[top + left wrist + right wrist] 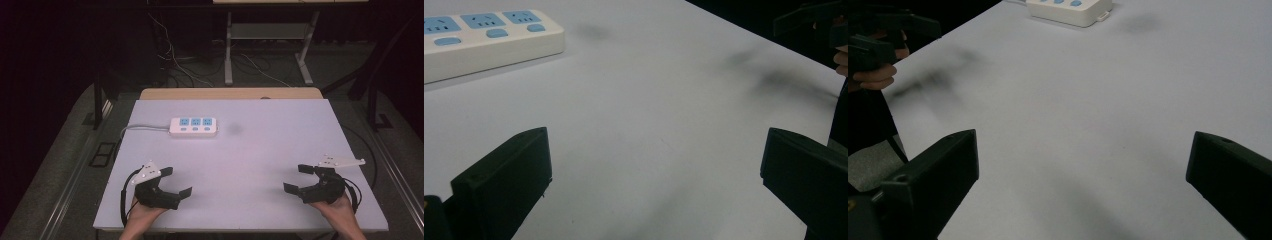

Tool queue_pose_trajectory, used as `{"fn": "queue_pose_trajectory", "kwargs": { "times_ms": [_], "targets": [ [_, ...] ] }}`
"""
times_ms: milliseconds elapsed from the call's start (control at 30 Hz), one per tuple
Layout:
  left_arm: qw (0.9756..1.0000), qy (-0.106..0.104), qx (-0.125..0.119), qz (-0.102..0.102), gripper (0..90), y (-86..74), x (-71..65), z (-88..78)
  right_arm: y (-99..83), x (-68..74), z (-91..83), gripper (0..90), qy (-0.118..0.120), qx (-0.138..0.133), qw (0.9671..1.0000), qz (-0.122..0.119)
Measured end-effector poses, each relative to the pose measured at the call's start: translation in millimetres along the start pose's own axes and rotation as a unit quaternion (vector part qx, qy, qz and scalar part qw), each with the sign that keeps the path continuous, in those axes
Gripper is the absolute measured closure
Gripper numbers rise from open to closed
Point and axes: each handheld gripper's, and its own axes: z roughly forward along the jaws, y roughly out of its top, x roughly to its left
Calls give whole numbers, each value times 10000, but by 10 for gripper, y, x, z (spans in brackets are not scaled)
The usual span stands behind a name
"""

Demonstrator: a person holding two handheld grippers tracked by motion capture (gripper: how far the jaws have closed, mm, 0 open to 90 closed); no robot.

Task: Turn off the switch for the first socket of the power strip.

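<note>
White plastic power strip (pixel 194 126) with three blue sockets lies at the far left of the pale table (pixel 260 165), well apart from my left gripper (pixel 176 181) and right gripper (pixel 296 178), both spread empty; a hasty reach may shove it.

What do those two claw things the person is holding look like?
Both are black, chunky tools with two flat, blocky jaws each. The left gripper and the right gripper each carry a pale grey three-cornered plate on top. A black cable loops out from behind each one. The person's forearms are bare, with no sleeves in view.
</note>
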Motion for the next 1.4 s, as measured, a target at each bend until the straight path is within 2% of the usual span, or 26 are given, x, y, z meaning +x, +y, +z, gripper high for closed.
{"fn": "queue_pose_trajectory", "kwargs": {
  "times_ms": [567,933,1133,1400],
  "targets": [
    [10000,-77,20,-2,0,11,7,-1,-21,17,31,3,74,136,9999,-3],
    [9998,-135,120,130,0,47,13,4,-31,11,56,3,52,289,9996,-7],
    [9995,-243,147,145,0,83,7,16,-36,8,62,3,59,330,9994,-16],
    [9987,-326,317,240,0,156,-29,67,-42,4,61,3,42,351,9994,-10]
  ]
}}
